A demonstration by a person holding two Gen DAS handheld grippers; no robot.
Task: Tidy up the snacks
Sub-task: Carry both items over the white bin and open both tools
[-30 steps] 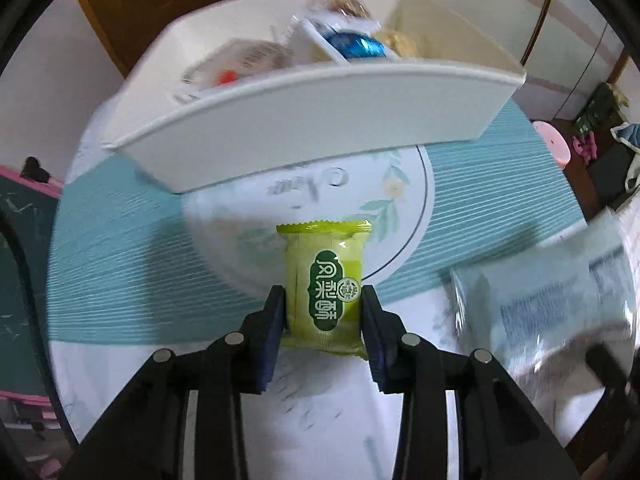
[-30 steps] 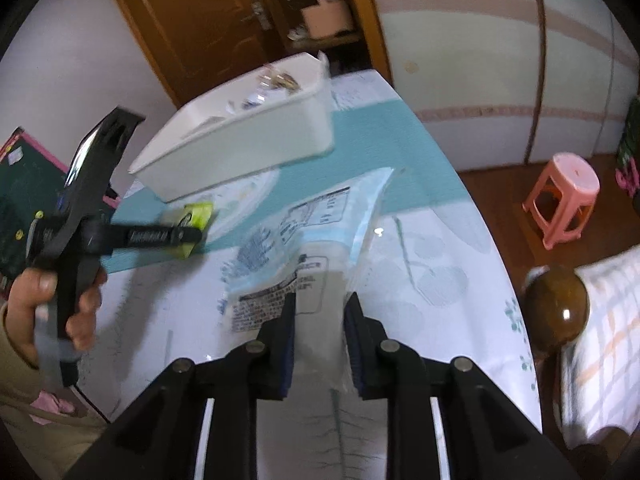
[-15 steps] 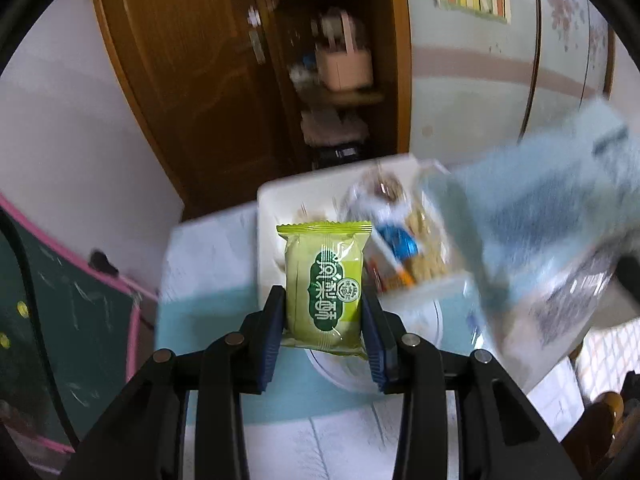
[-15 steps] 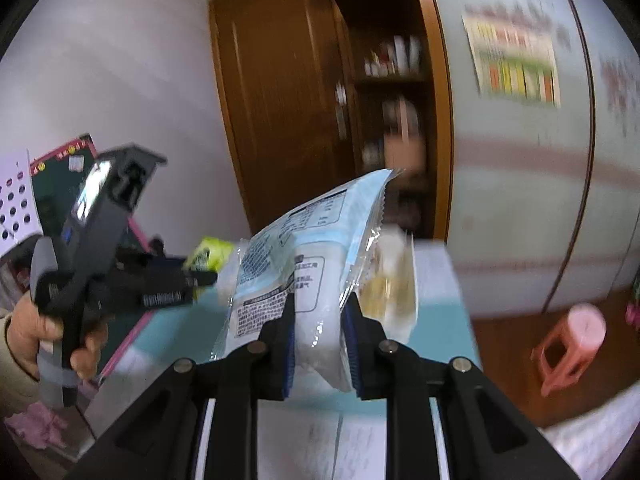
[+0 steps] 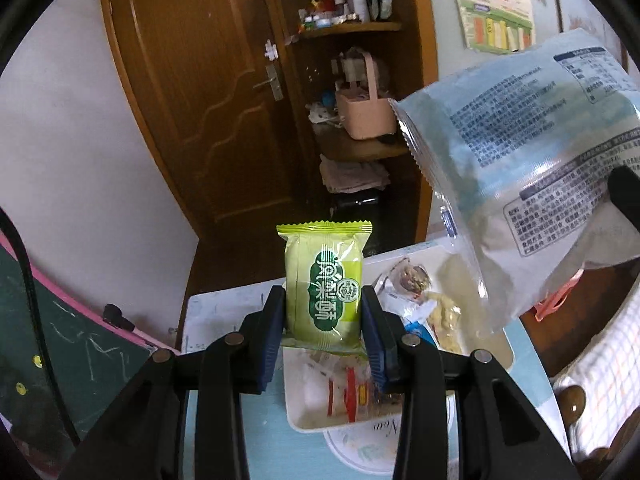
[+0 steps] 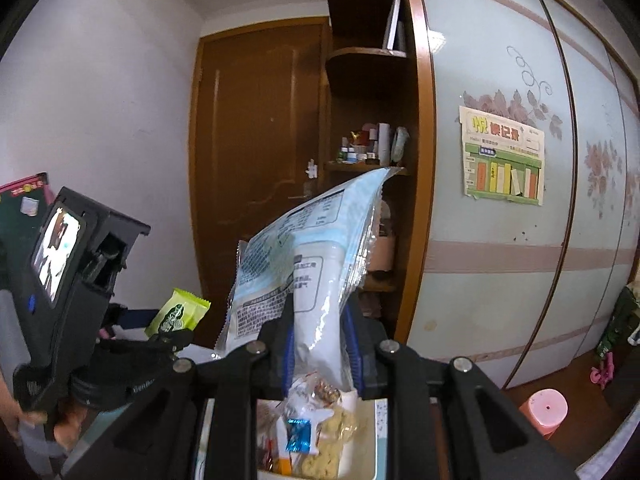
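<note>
Nearest in the left wrist view, the left gripper [image 5: 324, 316] is clenched on a green snack packet [image 5: 326, 280], which stands upright between the blue pads with its long axis running up along the fingers and its crimped top edge uppermost. In the right wrist view the right gripper [image 6: 318, 344] is clamped on the lower part of a large pale blue snack bag [image 6: 308, 256]; the bag's long axis rises from the jaws and leans to the right, and its free upper end is unsupported.

Just beyond and below both sets of fingers lies the white bin [image 5: 502, 344], resting on the table [image 5: 536, 376] over a teal cloth. It already holds several wrapped snacks, among them a red and white packet at its near end and a blue foil piece [image 6: 298, 434] further in. The bin's long axis runs away from the cameras, toward the far edge of the table.

The relation that matters is vertical: both packets hang above the bin's open top, the green one over the near left part, the blue bag over the right side. Neither touches the bin. Judging from this, the green packet looks the easier one to lower in.

Beyond stand a brown door [image 5: 208, 92] and corner shelves [image 6: 364, 64].
</note>
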